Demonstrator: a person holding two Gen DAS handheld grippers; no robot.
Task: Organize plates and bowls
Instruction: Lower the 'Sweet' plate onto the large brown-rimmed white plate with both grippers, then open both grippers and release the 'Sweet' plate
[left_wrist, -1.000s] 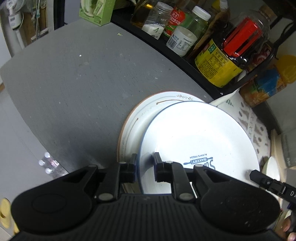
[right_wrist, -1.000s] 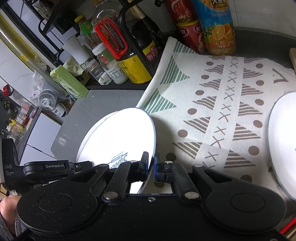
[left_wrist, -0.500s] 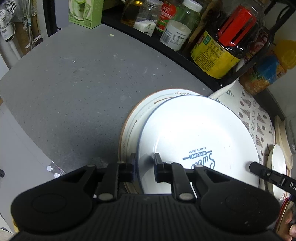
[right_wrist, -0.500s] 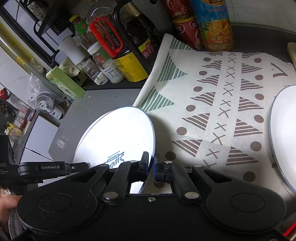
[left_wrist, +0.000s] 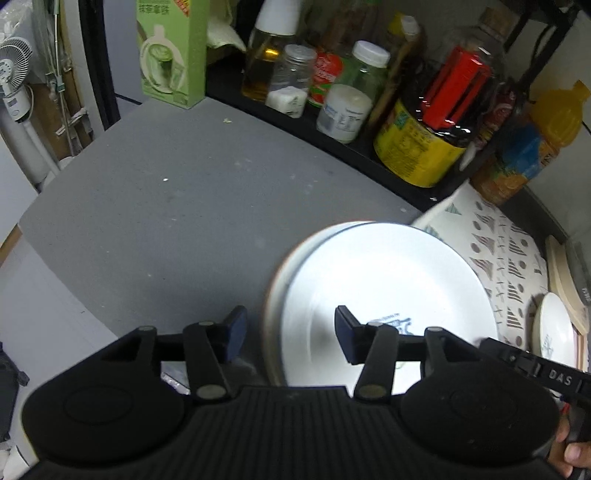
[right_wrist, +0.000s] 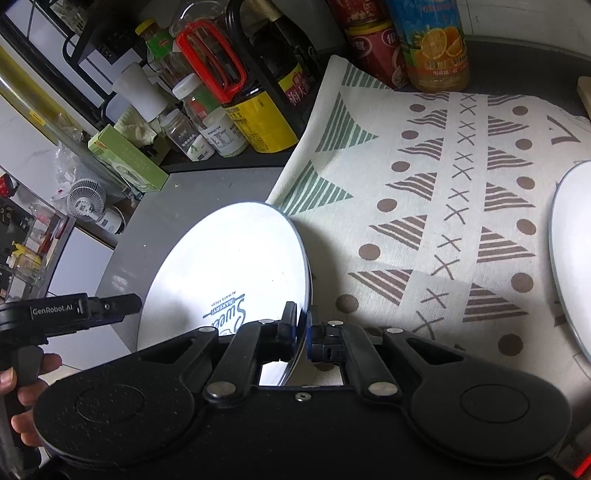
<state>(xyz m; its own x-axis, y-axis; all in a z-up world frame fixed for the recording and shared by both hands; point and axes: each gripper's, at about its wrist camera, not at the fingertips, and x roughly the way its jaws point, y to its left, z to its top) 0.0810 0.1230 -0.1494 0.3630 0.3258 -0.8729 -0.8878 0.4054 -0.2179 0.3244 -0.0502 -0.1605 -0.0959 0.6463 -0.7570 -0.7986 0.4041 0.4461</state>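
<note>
A: Two views. The left wrist one first?
B: The left gripper (left_wrist: 288, 334) has its jaws opening; the white plate's (left_wrist: 384, 295) rim sits between them, pads clear of it.
A: And the right wrist view?
B: The right gripper (right_wrist: 303, 332) is clamped on that plate's (right_wrist: 225, 273) rim, holding it tilted by the patterned cloth (right_wrist: 436, 206).

"GenRobot.AI" on left gripper (right_wrist: 136, 303), "BAKERY" on white plate (right_wrist: 221, 258)
</note>
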